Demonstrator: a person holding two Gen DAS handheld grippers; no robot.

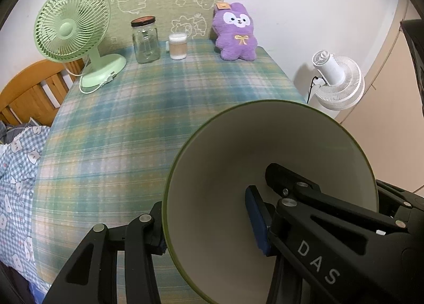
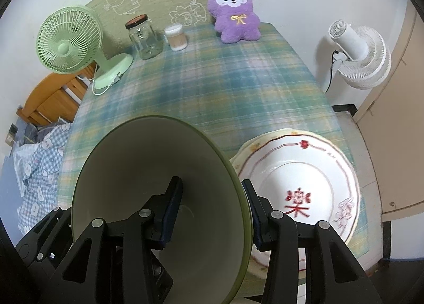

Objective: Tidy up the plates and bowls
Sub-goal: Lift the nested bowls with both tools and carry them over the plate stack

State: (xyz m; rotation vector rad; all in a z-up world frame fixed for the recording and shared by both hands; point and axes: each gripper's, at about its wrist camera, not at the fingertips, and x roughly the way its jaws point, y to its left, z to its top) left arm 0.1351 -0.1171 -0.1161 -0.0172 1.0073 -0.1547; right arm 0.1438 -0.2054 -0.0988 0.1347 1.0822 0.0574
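Green-rimmed bowl (image 1: 225, 171) pinched by left gripper (image 1: 209, 224) and right gripper (image 2: 212, 214) on opposite walls; plate (image 2: 318, 161) just beside

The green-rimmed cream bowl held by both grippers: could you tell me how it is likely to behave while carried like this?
The green-rimmed cream bowl looks rigid, so it should keep its shape. Its smooth, glossy wall could slip between the pads, since the left gripper and right gripper each pinch only the thin rim. If ceramic, it may chip when set onto the white red-patterned plate.
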